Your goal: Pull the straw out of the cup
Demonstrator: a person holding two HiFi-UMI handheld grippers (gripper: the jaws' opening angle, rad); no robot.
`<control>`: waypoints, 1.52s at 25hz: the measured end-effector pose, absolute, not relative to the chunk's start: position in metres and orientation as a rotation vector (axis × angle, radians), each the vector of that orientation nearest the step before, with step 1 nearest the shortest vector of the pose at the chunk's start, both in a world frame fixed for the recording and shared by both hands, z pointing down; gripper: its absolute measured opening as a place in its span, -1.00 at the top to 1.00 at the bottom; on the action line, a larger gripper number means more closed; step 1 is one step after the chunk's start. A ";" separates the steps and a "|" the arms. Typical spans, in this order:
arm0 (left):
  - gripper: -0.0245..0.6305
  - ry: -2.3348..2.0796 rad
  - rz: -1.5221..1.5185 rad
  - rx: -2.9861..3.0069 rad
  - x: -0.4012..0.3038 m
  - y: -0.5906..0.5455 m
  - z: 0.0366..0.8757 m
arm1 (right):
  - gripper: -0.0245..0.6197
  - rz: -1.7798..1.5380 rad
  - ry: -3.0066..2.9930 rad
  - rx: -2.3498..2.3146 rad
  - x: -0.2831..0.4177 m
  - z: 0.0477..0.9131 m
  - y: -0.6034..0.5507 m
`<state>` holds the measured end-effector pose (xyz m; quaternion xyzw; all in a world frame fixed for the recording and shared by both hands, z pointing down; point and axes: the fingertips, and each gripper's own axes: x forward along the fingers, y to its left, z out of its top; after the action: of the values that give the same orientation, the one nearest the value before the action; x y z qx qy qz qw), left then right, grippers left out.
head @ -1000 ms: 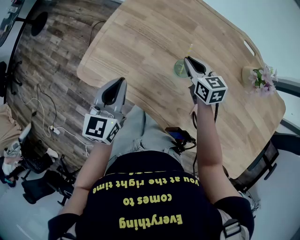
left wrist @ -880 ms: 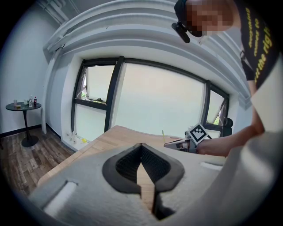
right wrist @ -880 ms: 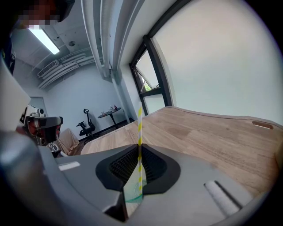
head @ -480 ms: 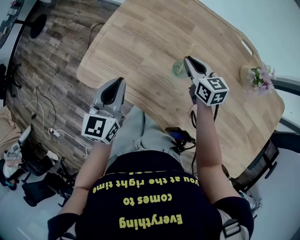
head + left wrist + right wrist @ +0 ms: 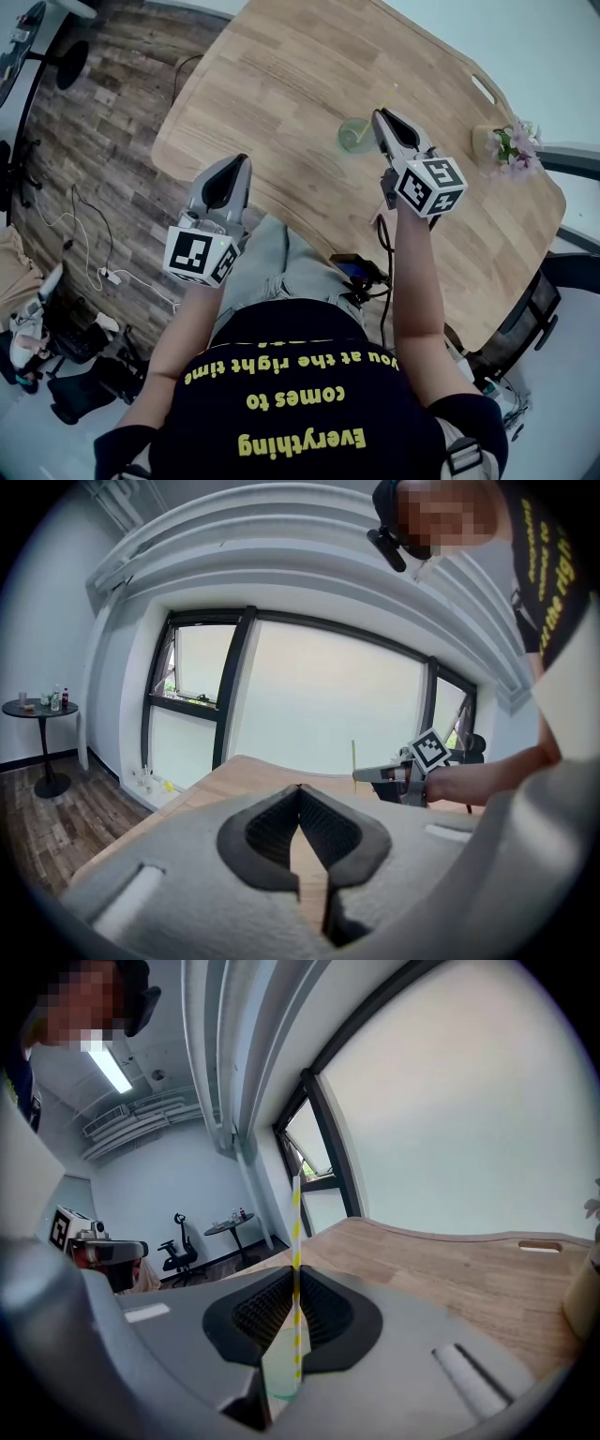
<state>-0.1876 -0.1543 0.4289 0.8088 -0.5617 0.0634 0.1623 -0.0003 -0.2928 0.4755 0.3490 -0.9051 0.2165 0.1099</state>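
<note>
A clear green cup (image 5: 353, 137) stands on the wooden table (image 5: 281, 84). My right gripper (image 5: 379, 114) hangs just right of it and above it, shut on a yellow-and-white striped straw (image 5: 386, 95) that sticks up past the jaws. In the right gripper view the straw (image 5: 296, 1241) runs upright between the pads. Its lower end hangs over the cup (image 5: 279, 1377), and I cannot tell whether it is clear of the rim. My left gripper (image 5: 246, 159) hovers at the table's near edge, shut and empty (image 5: 300, 789).
A small vase of pink flowers (image 5: 511, 147) stands near the table's far right edge, beside a handle cut-out (image 5: 485, 89). Cables (image 5: 84, 234) lie on the wood floor to the left. A round side table (image 5: 37, 710) stands by the windows.
My right gripper has lifted with the straw pinched in it, so more straw stands above the cup. The left gripper has stayed put.
</note>
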 end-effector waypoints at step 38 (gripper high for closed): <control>0.93 -1.416 0.082 2.553 -0.140 -0.155 0.378 | 0.82 0.455 -2.768 1.518 0.110 0.342 -0.218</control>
<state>-0.1401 -0.1546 0.3776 0.8687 -0.4820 0.0279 0.1104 0.1104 -0.2178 0.3423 0.4760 -0.8675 0.1425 -0.0238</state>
